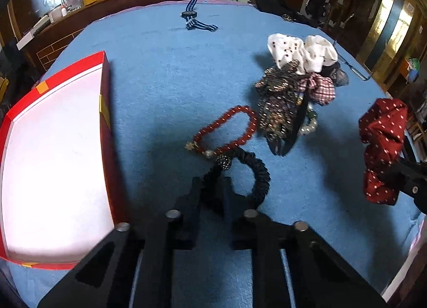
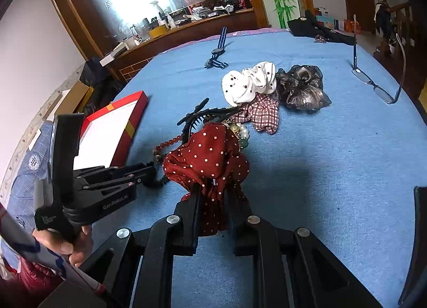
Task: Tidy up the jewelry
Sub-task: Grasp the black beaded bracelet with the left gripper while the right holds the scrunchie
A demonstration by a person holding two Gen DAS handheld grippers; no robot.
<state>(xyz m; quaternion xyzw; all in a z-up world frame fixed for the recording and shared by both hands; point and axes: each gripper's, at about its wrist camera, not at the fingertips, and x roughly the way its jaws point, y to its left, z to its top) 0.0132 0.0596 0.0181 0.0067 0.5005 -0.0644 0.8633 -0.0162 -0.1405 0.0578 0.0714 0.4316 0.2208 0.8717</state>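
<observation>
The black ruffled hair tie point(image 1: 260, 174) lies on the blue surface point(image 1: 165, 73) beside the red box point(image 1: 105, 110), left gripper point(image 1: 212, 188) fingers clamped on it. The right gripper point(image 2: 213, 198) pinches the red dotted scrunchie point(image 2: 208, 158), lifted.

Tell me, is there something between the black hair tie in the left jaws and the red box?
Nothing visible. The left gripper holds the black hair tie, and only bare blue cloth lies between it and the red box. The red bead bracelet lies further away from the box.
</observation>
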